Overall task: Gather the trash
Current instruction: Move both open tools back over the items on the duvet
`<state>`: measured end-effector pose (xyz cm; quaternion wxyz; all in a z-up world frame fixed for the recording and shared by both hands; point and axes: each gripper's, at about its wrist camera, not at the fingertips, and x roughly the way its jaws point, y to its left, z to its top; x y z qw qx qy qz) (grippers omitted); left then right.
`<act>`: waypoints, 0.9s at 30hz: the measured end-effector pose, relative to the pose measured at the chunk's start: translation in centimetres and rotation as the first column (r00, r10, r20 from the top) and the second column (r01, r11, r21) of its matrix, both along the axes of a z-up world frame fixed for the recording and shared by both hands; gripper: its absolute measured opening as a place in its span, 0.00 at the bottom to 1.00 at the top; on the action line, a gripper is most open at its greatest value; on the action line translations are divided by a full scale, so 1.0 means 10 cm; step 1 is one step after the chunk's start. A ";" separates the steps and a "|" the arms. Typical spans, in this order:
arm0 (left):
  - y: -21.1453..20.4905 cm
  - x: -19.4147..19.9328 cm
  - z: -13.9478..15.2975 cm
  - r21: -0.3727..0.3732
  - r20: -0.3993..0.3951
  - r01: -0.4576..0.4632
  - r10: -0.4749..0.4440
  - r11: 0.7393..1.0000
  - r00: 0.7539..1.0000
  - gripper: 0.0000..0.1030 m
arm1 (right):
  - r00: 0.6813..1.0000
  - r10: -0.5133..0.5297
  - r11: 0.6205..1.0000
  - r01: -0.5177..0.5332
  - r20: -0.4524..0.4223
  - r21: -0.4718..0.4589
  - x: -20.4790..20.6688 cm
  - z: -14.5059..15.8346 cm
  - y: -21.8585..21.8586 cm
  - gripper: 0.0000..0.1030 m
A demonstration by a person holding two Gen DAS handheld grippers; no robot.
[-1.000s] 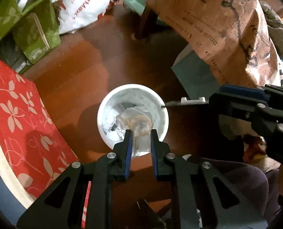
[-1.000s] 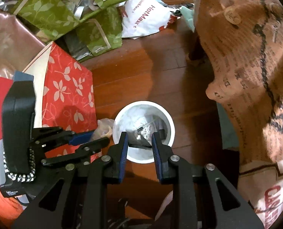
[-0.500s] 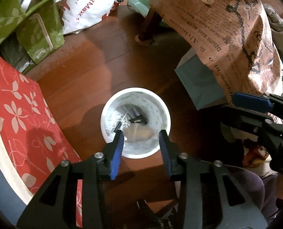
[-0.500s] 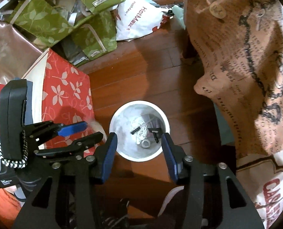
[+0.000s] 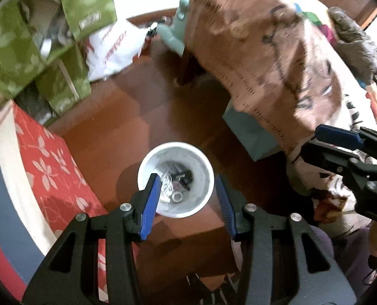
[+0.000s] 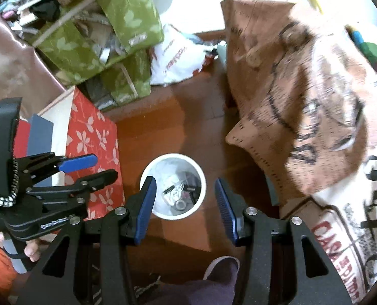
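Note:
A white round trash bin (image 5: pixel 200 157) stands on the wooden floor and holds several scraps of trash (image 5: pixel 175 185). It also shows in the right wrist view (image 6: pixel 198 175). My left gripper (image 5: pixel 187 190) is open and empty above the bin. My right gripper (image 6: pixel 183 195) is open and empty above the bin too. Each gripper shows in the other's view: the right one at the right edge (image 5: pixel 341 145), the left one at the left (image 6: pixel 87 167).
A red floral mat (image 5: pixel 56 178) lies left of the bin. Green floral boxes (image 6: pixel 107 38) and a white plastic bag (image 5: pixel 112 50) stand at the back. A table draped in brown printed cloth (image 5: pixel 269 58) fills the right, with a teal bag (image 5: pixel 252 137) beneath.
My left gripper opened and let the crumpled clear plastic fall into the bin. My right gripper opened too and dropped its dark scrap. Both grippers rose away from the bin.

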<state>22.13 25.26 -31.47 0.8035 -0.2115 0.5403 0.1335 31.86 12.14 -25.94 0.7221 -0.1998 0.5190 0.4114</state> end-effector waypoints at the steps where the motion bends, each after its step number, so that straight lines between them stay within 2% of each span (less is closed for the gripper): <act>1: -0.04 -0.01 0.11 0.012 0.018 0.005 -0.005 1.000 1.000 0.43 | 1.000 -0.002 1.000 0.002 0.013 0.008 -0.01 0.06 -0.04 0.43; 6: -0.27 0.00 0.55 0.074 0.086 0.031 -0.037 0.997 0.996 0.43 | 0.995 -0.027 0.998 0.021 0.098 0.059 -0.06 0.41 -0.32 0.43; 12: -0.64 0.07 1.09 0.163 0.174 0.079 -0.107 0.983 0.979 0.43 | 0.978 -0.078 0.991 0.054 0.193 0.126 -0.06 0.83 -0.73 0.43; 19: -1.16 0.30 1.63 0.234 0.250 0.166 -0.225 0.958 0.942 0.44 | 0.945 -0.175 0.972 0.121 0.278 0.202 0.01 1.24 -1.33 0.47; 27: -1.77 0.73 1.92 0.272 0.303 0.269 -0.347 0.924 0.887 0.47 | 0.883 -0.338 0.931 0.262 0.327 0.255 0.31 1.46 -2.06 0.50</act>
